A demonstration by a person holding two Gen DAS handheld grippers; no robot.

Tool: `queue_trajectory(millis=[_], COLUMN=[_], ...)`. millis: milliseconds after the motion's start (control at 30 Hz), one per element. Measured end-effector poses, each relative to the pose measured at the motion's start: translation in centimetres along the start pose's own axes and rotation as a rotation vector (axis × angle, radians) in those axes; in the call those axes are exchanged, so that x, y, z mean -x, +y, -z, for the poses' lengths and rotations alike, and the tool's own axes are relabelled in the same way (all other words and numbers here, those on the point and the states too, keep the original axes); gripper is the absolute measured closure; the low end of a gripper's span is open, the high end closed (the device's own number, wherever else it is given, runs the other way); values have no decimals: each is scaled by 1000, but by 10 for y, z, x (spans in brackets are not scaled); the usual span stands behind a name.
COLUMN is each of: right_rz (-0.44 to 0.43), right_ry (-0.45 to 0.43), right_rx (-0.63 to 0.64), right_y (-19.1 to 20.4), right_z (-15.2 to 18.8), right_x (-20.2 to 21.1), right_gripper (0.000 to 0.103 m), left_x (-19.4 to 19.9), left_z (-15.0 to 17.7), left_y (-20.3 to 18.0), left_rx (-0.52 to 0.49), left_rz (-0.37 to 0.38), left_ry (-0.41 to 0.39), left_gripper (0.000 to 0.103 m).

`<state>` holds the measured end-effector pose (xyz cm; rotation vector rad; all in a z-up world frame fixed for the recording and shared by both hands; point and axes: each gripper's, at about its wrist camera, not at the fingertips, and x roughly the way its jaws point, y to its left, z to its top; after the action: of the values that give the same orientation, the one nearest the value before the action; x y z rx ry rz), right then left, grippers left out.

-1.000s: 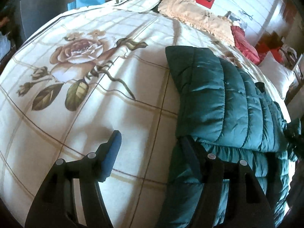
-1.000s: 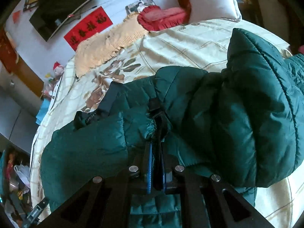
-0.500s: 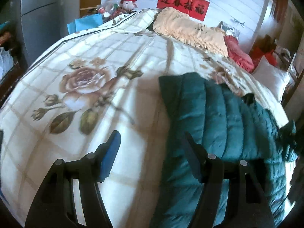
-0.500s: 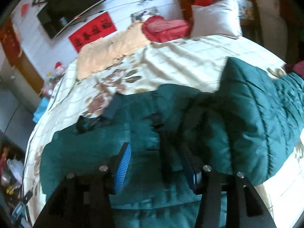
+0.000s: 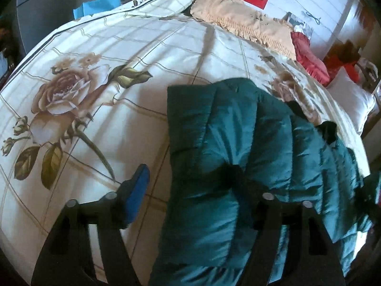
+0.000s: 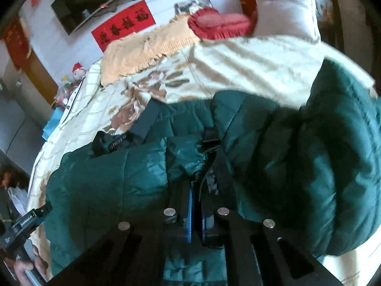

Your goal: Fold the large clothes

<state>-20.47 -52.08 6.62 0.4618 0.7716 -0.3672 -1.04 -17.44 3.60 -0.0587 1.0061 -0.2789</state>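
Observation:
A dark green quilted puffer jacket (image 5: pixel 228 147) lies partly folded on a cream bedspread printed with roses (image 5: pixel 71 109). My left gripper (image 5: pixel 188 181) is open above the jacket's near left edge, its left finger over the bedspread and its right finger over the jacket. In the right wrist view the jacket (image 6: pixel 297 157) shows bunched, with a dark collar and label at the left. My right gripper (image 6: pixel 196 205) is shut on a fold of the jacket beside the dark zipper strip.
A tan fringed blanket (image 5: pixel 243 28), a red cushion (image 5: pixel 309 57) and a white pillow (image 5: pixel 352 97) lie at the far end of the bed. A red banner (image 6: pixel 123 26) hangs on the wall. The left gripper's body (image 6: pixel 26 221) shows at the lower left.
My right gripper opened half a second ago and has shut on the jacket again. My left gripper stayed open while its view shifted a little over the jacket's edge.

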Motion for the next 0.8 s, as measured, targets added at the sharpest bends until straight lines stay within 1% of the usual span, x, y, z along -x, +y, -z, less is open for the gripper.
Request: queue_trajectory(millis=[33,67,133,233,300,367,400,433,500,567,633,667,733,800], right_rz=[34,66,98,110,108,117,112,87,40,-9,-55,-73,-68,-30], right_ry=[-7,5,31,36,41,27,9,-17,-34,-26,-3,15,35,58], right_rx=[19,35,48,46,10,-35,-43,-44,-12,32,70,94,142,197], right_y=[0,0,0,0,-3,-6,-5,-2,13,32,50,59,73,81], right_z=[0,0,4,5,2,0,-2,-2,-2,-3,-3,-3,-1,2], right_x=[-2,-8,-19,-19,-12,4,11,21,33,35,28,21,7,-14], right_gripper=[99,99,99,99,99,89,76,66,64,64,64,64,64,64], left_x=[-2,-4,-5,-4,-3,3,7,14,23,30,29,25,16,1], left_z=[2,4,6,7,7,6,5,5,2,-2,-6,-8,-10,-8], left_y=[-2,-4,-4,-4,-4,-6,-8,-10,-14,-18,-23,-26,-31,-36], left_rx=[-6,-12,-9,-16,-22,-38,-46,-57,-74,-75,-73,-75,-87,-98], left_rz=[-7,-9,-9,-11,-12,-29,-42,-50,-42,-30,-12,-15,-25,-36], left_ry=[-1,1,0,0,-2,-12,-26,-48,-83,-111,-108,-95,-70,-23], left_gripper=[22,22,22,22,22,22,22,22,22,22,22,22,22,22])
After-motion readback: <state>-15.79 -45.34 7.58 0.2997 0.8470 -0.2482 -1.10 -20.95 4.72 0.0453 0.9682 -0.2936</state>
